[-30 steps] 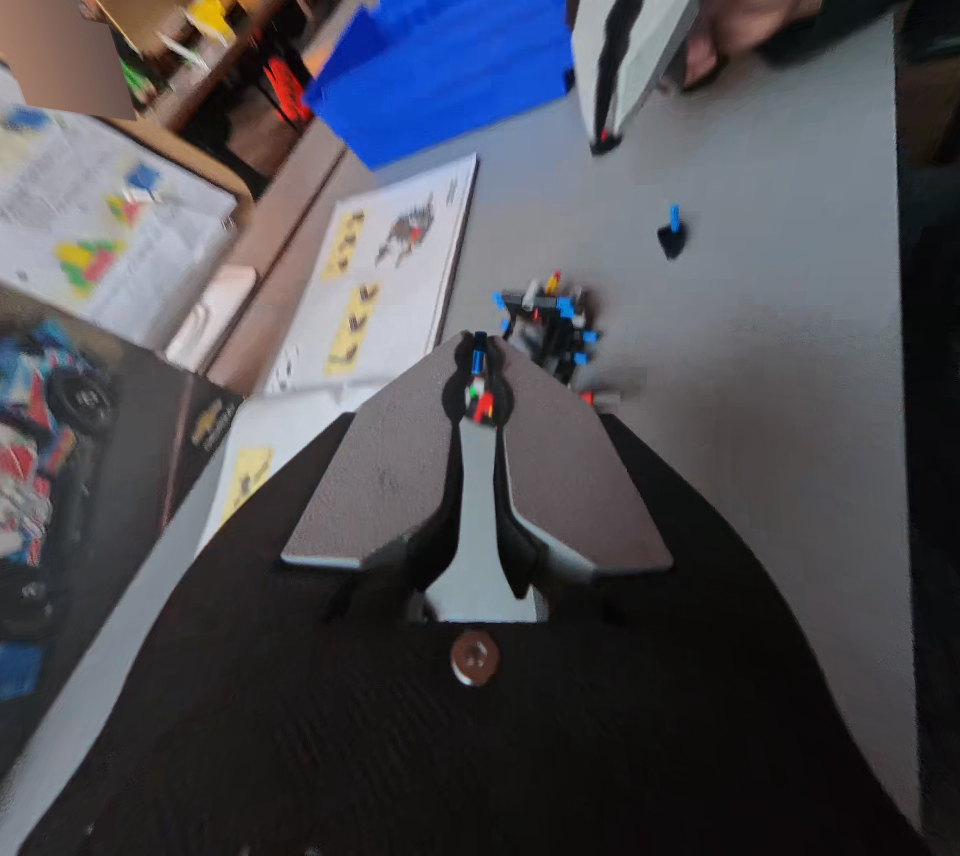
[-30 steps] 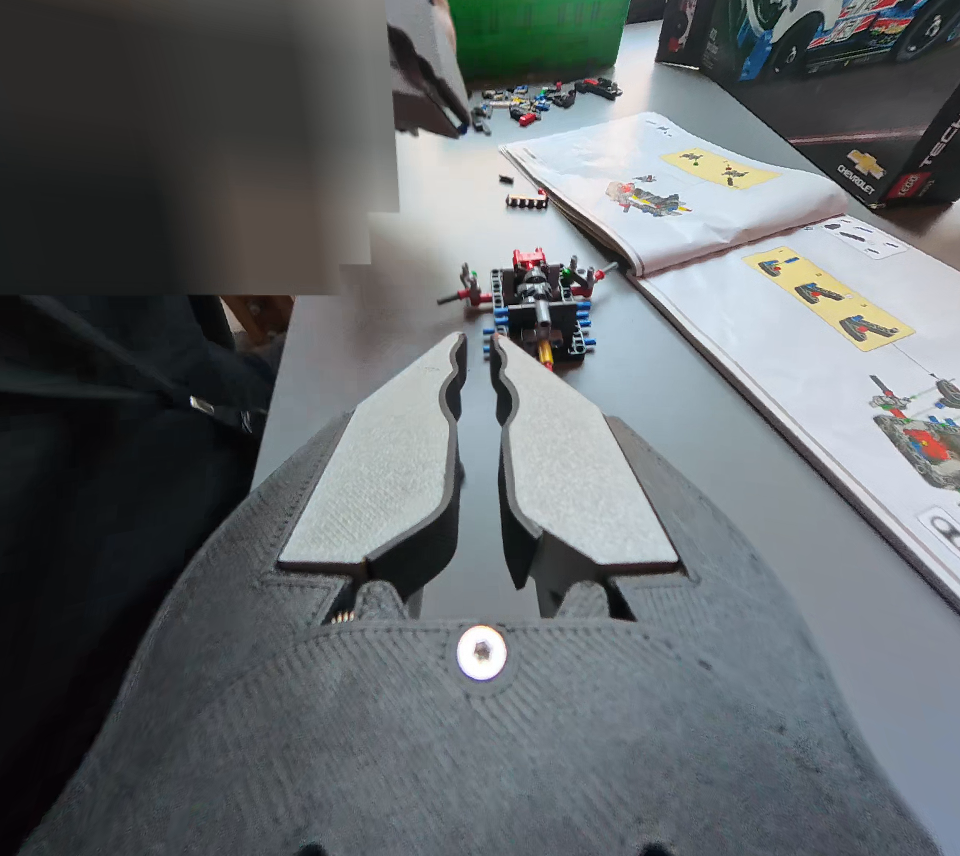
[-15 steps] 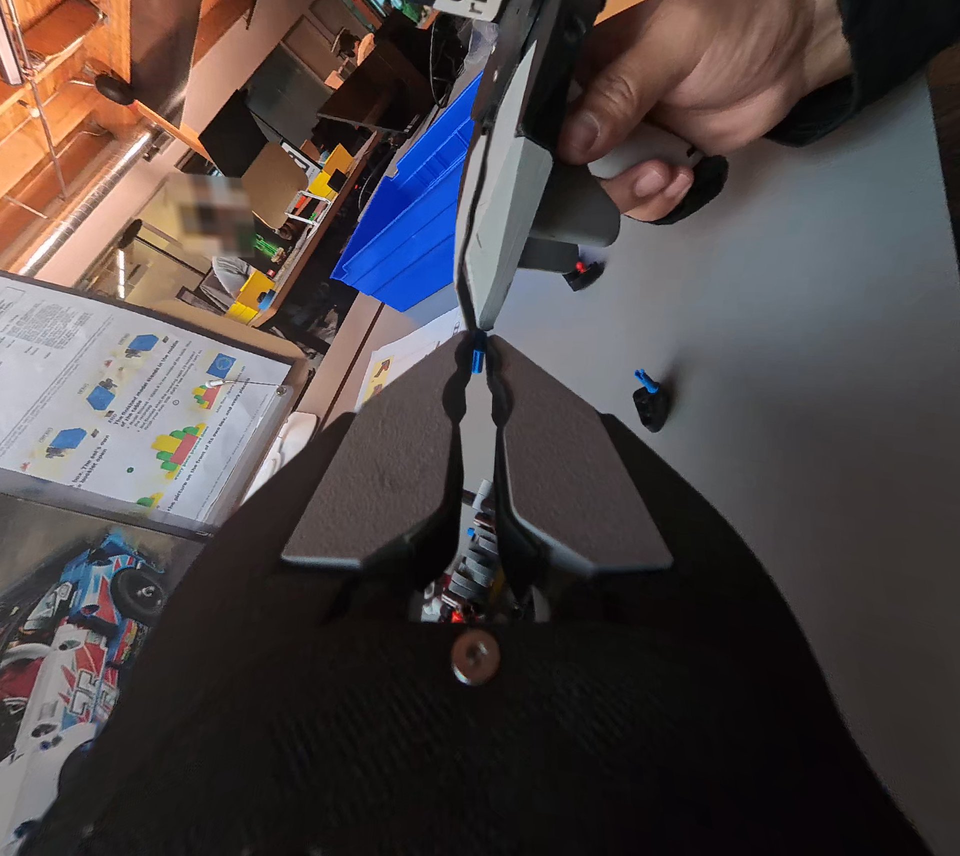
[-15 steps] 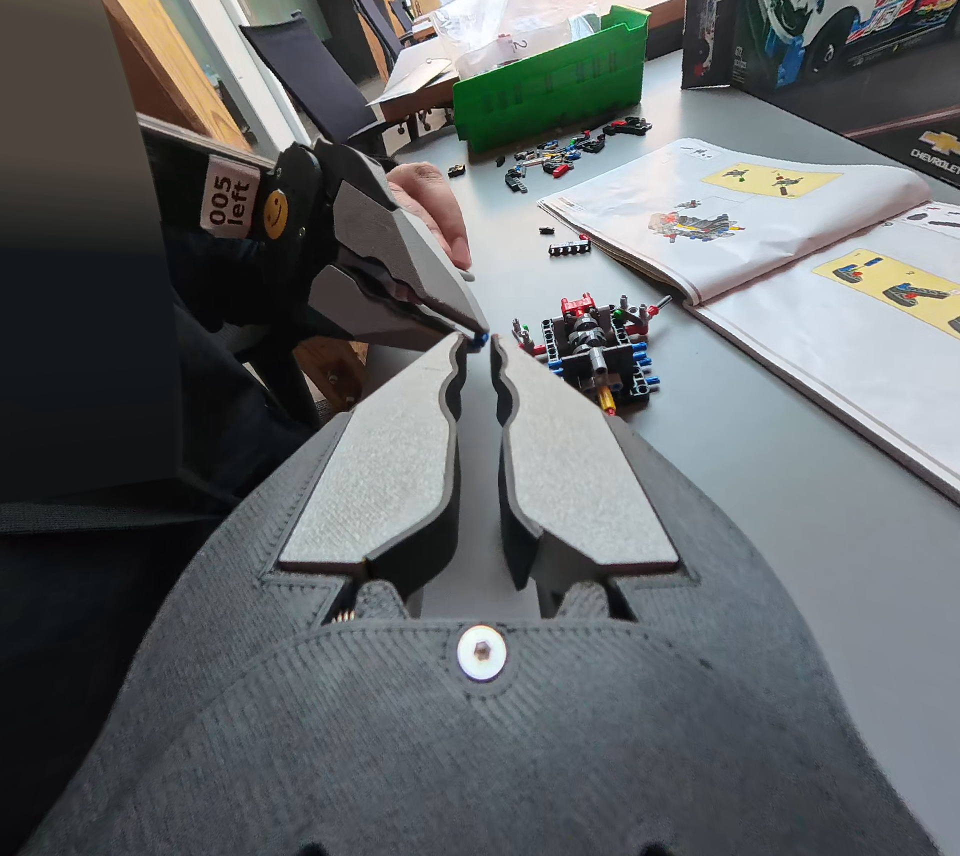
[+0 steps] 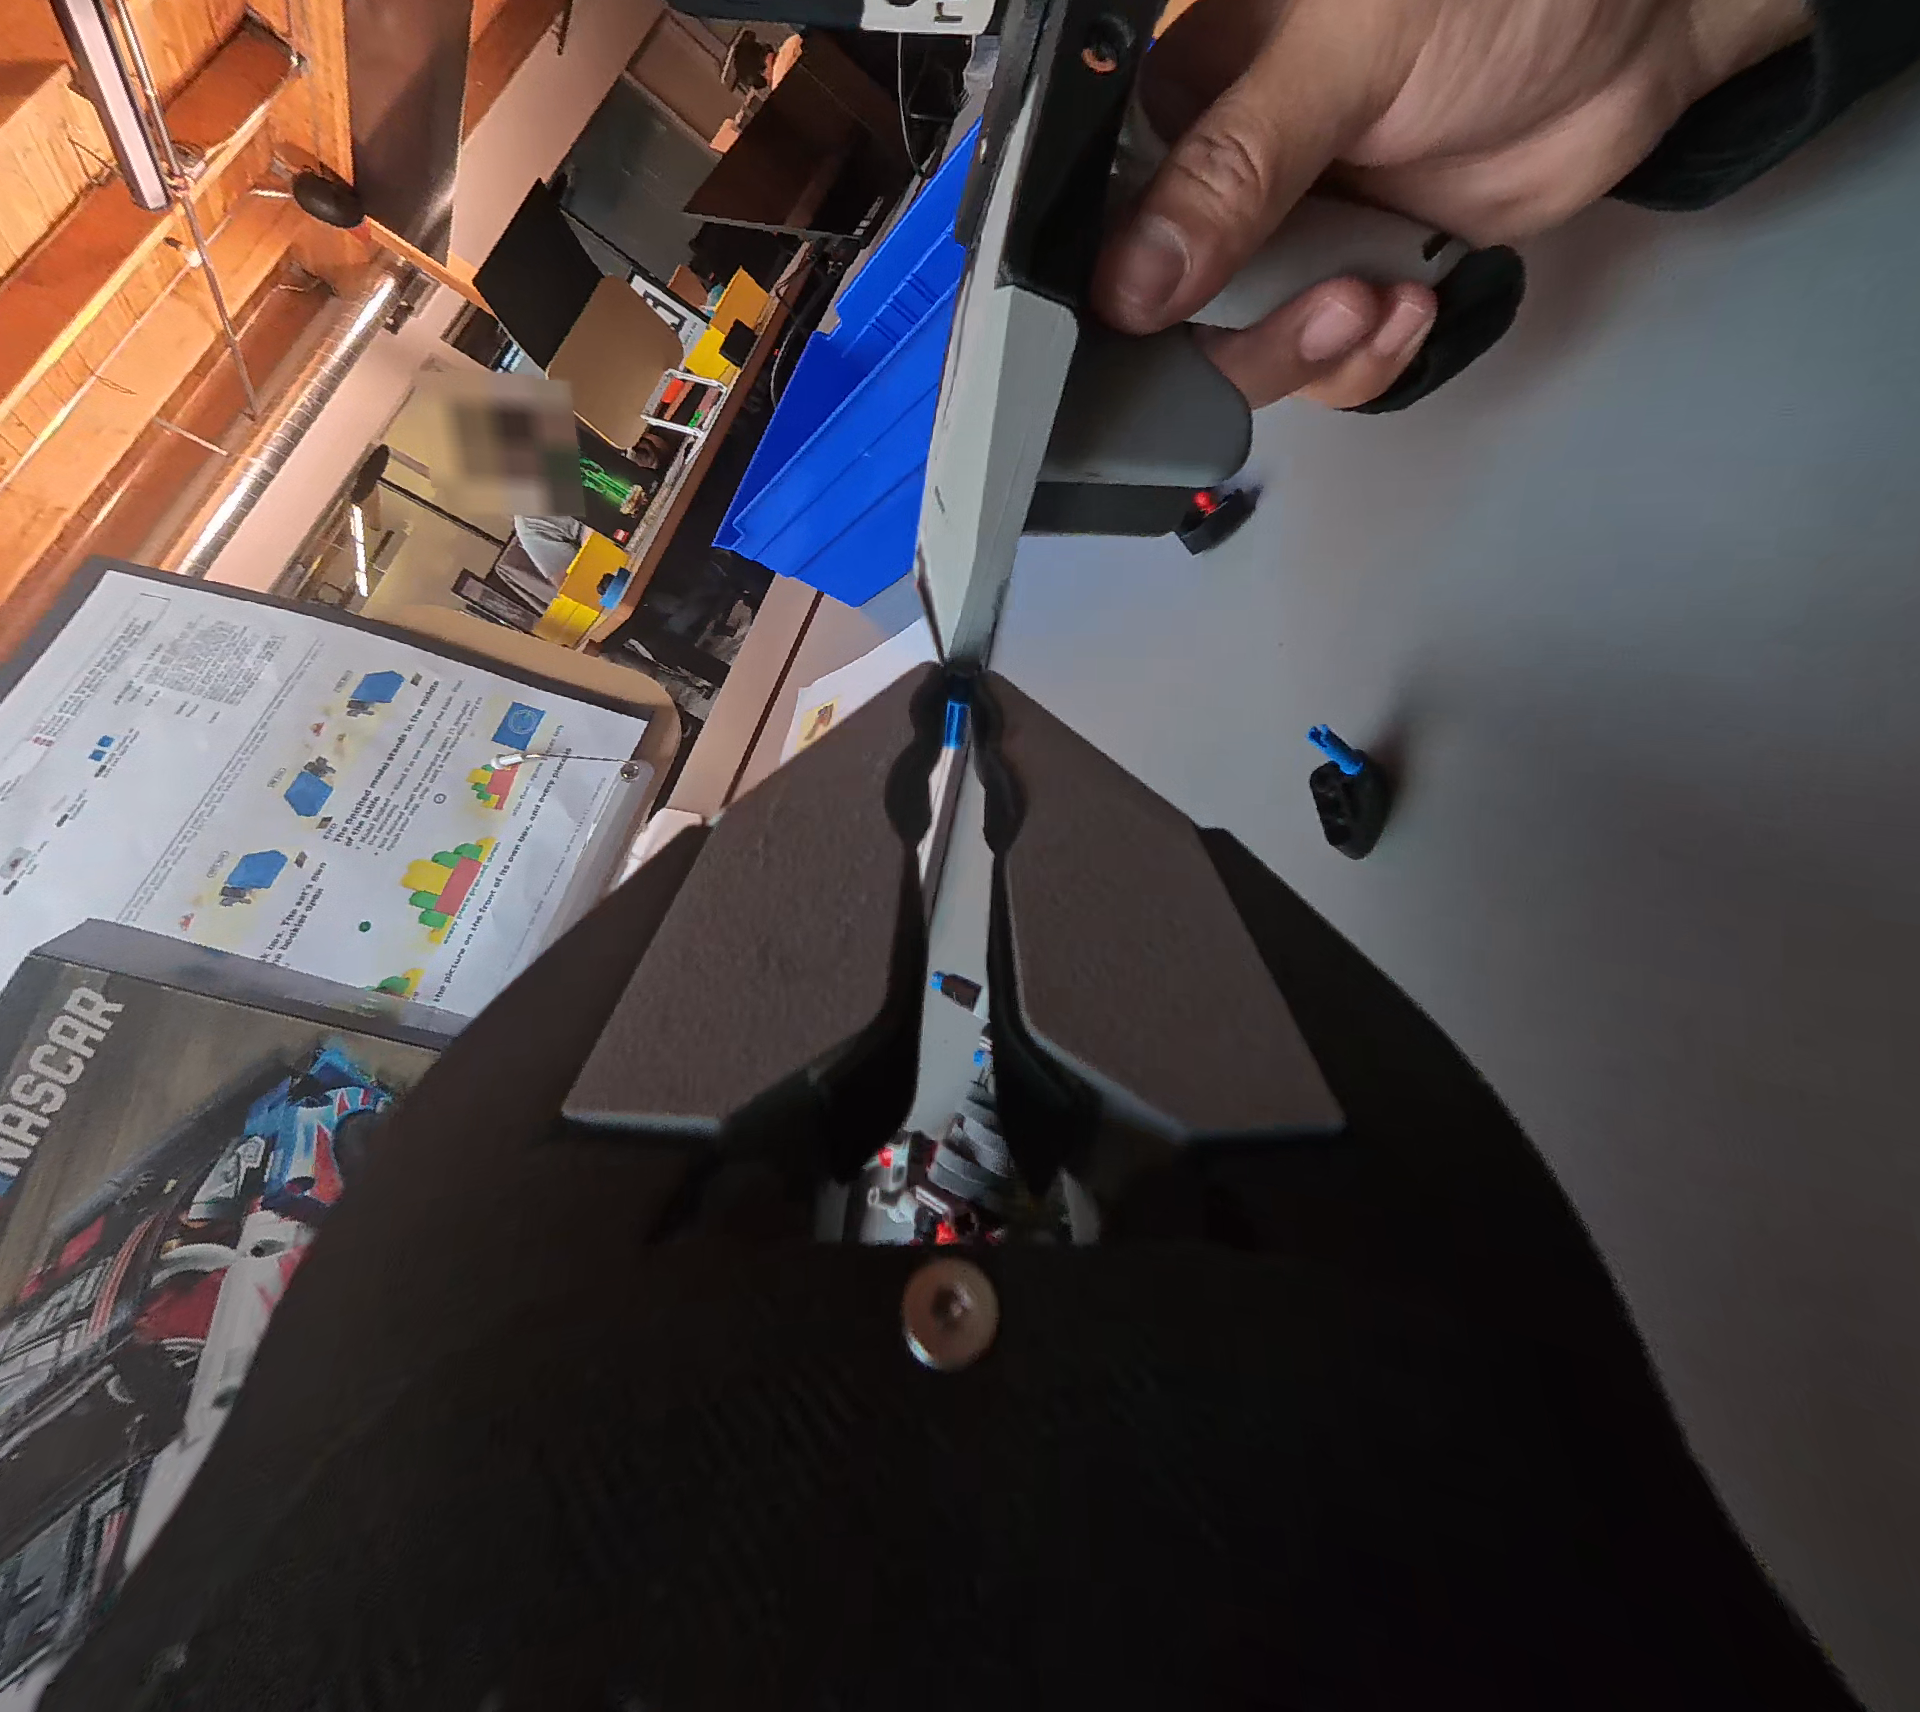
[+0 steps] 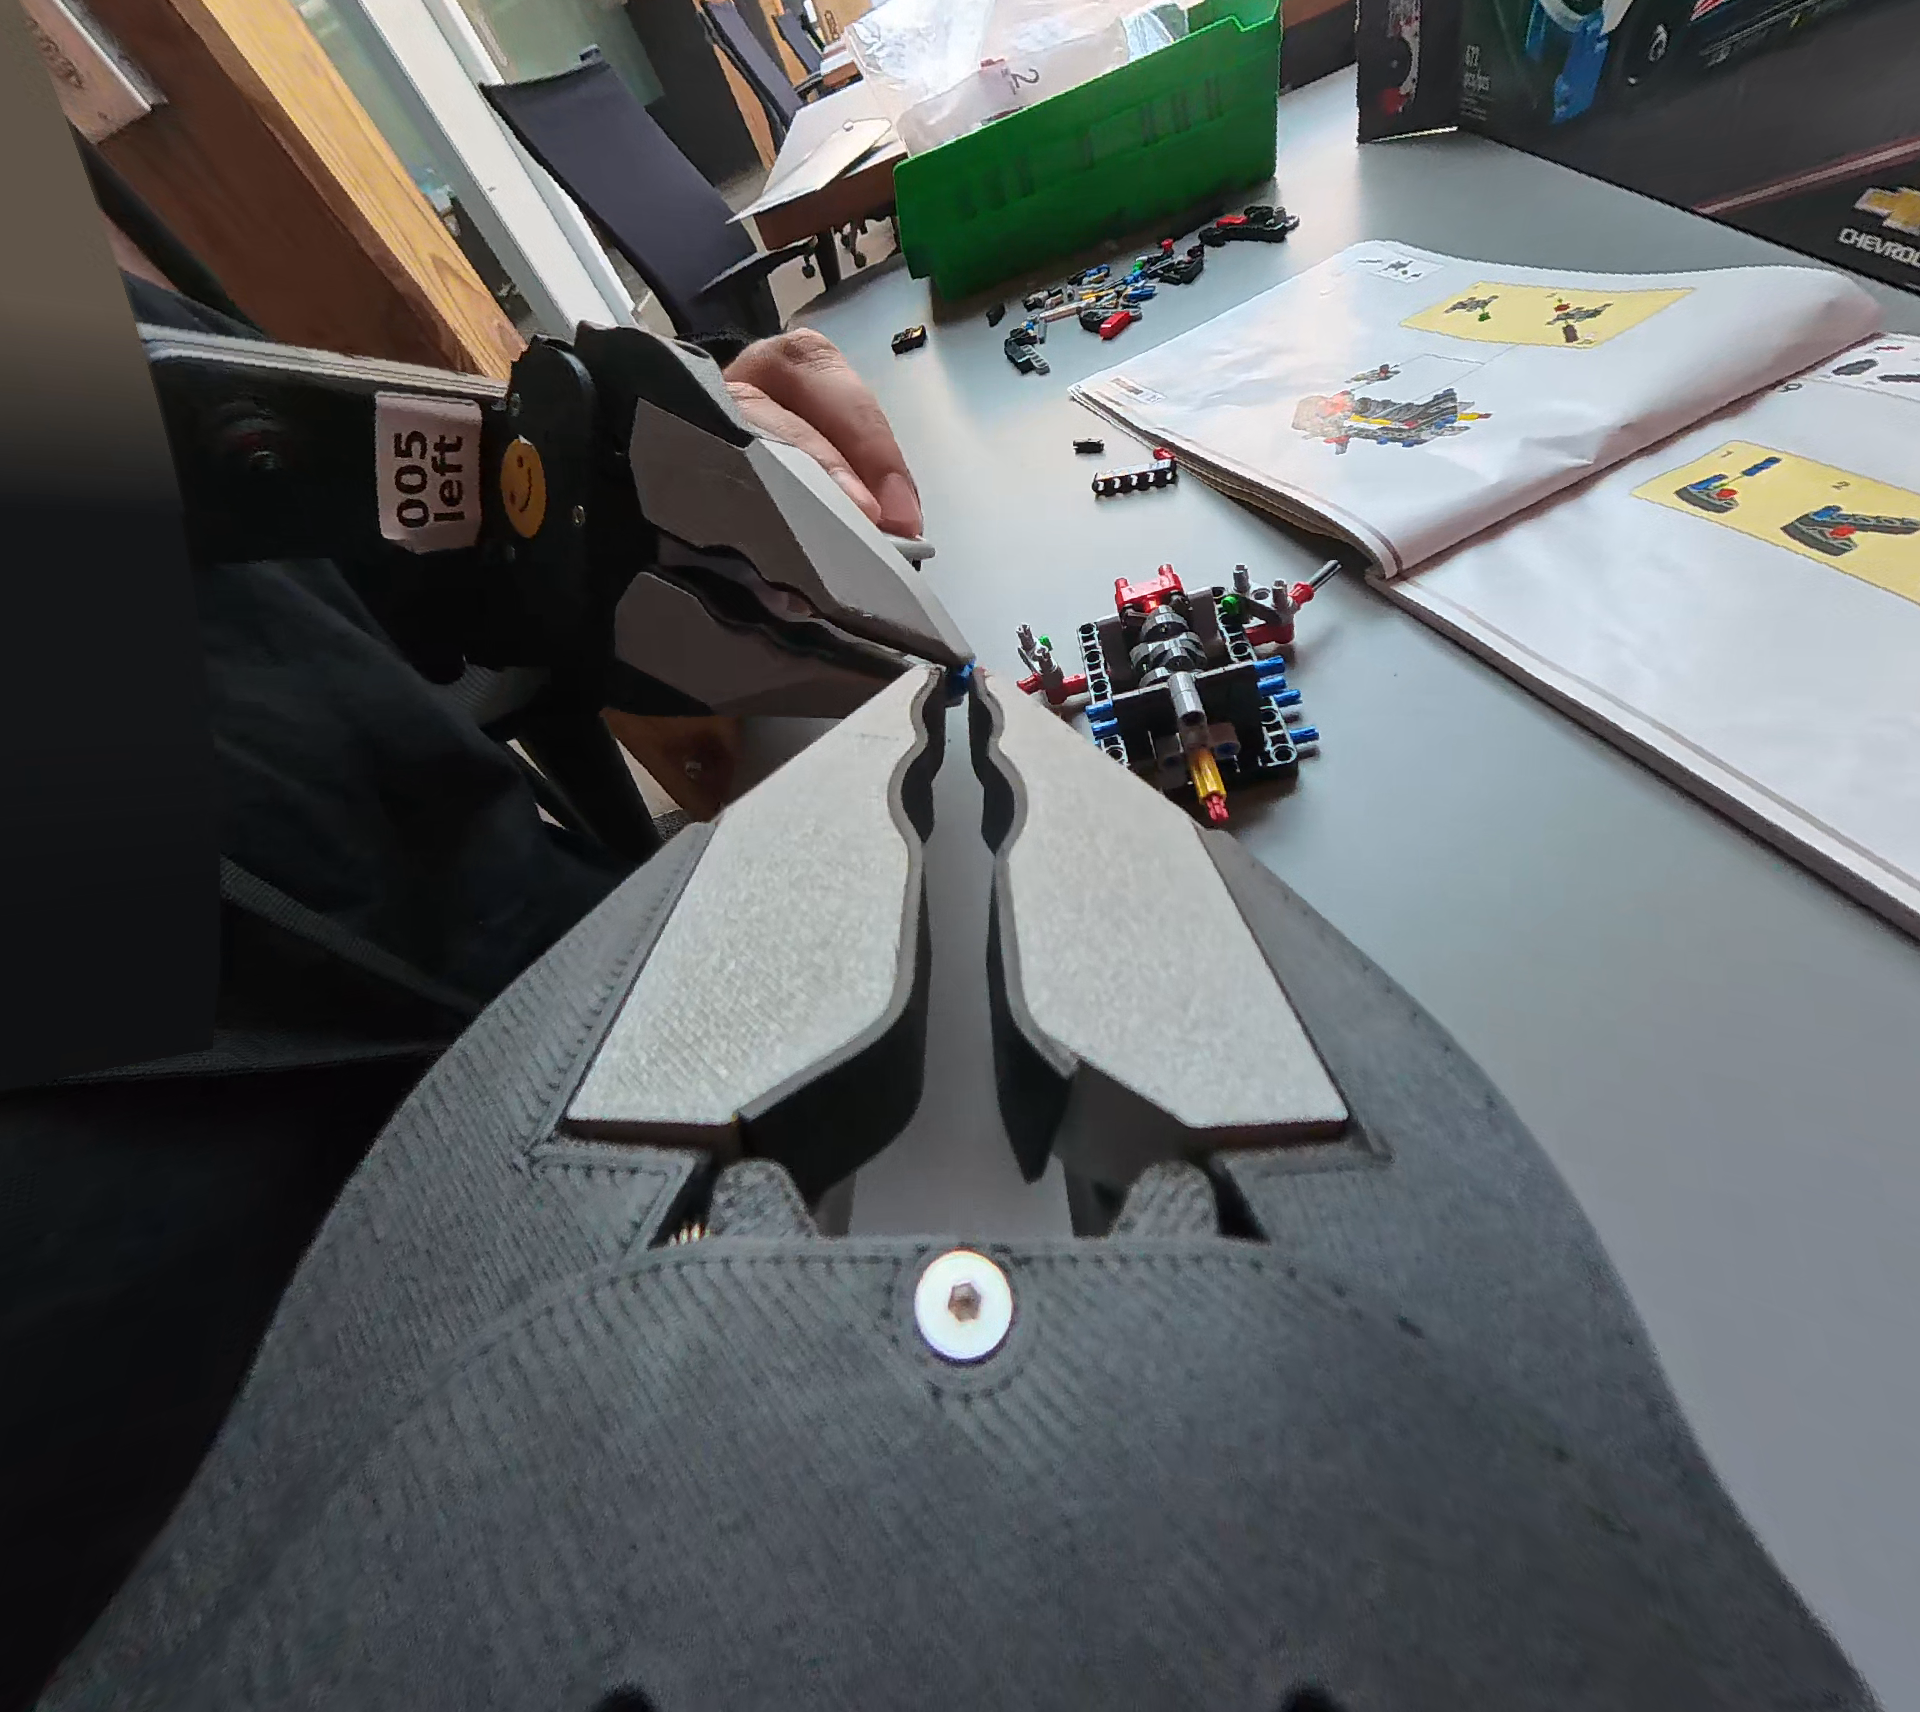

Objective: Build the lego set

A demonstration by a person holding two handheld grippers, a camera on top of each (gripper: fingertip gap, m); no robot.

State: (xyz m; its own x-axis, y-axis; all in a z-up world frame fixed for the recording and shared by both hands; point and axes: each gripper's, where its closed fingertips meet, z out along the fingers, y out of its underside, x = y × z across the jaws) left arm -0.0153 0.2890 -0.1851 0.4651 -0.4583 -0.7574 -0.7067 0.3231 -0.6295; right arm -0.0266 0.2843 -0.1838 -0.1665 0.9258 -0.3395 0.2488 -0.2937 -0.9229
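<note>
Left gripper (image 5: 954, 706): pinching a blue pin (image 5: 954, 720) at its tips
Right gripper (image 6: 958, 694): tips nearly together — meeting that pin (image 6: 962, 678); grip unclear
Chassis (image 6: 1179, 691): resting on table (image 6: 1558, 987), right of both

Daylight falls evenly and soft on the grey worktop (image 6: 1558, 987), casting faint shadows. In the left wrist view the hand-held gripper (image 5: 956, 717) sits dark and underexposed. Both views bend strongly at the edges; near foreground parts look slightly soft.
</note>
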